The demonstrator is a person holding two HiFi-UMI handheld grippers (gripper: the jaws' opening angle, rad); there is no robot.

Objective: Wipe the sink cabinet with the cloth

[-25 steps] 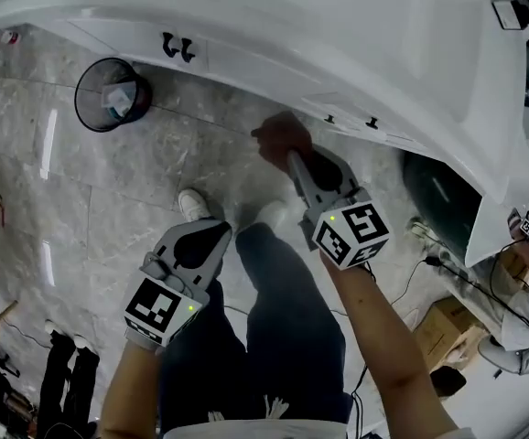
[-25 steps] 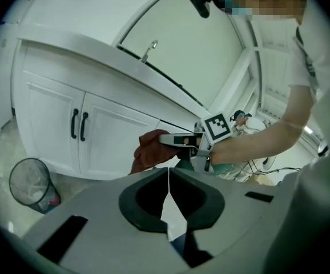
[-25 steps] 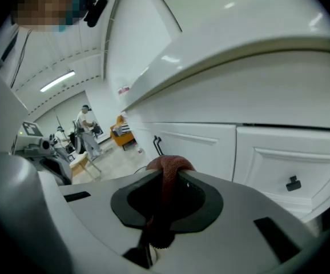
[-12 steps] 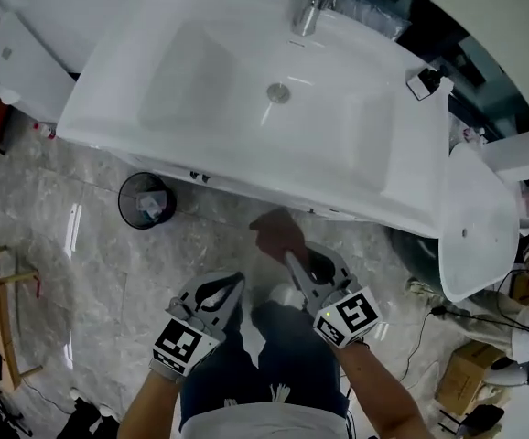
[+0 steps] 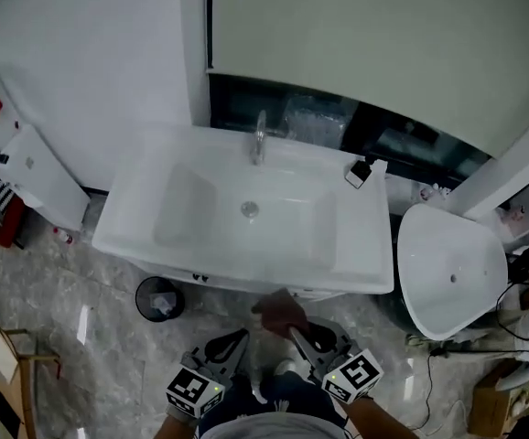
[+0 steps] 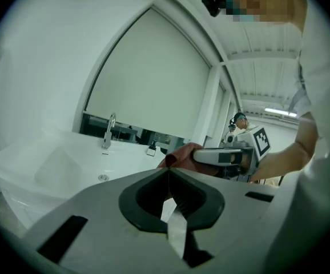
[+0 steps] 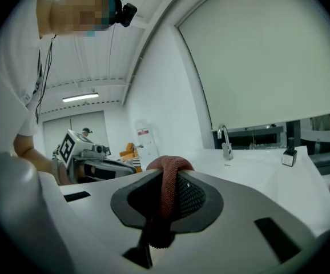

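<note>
A white sink cabinet point(image 5: 246, 227) with a basin and chrome tap point(image 5: 259, 137) stands against the wall ahead. My right gripper point(image 5: 294, 326) is shut on a reddish-brown cloth point(image 5: 280, 310), held just in front of the cabinet's front edge. In the right gripper view the cloth point(image 7: 168, 193) runs folded between the jaws. My left gripper point(image 5: 237, 338) is lower left of it, jaws closed together with nothing in them. In the left gripper view the cloth point(image 6: 179, 155) and the right gripper point(image 6: 225, 156) appear beyond the closed left gripper point(image 6: 168, 173).
A black wire bin point(image 5: 159, 299) stands on the marble floor under the cabinet's left front. A second white basin point(image 5: 452, 268) sits to the right. A small dark bottle point(image 5: 360, 172) rests on the sink's right back corner. Boxes and cables point(image 5: 493, 382) lie at far right.
The head view has lifted from the floor and cabinet front to the whole sink and wall. Both grippers now sit at the bottom edge, the right still shut on the cloth.
</note>
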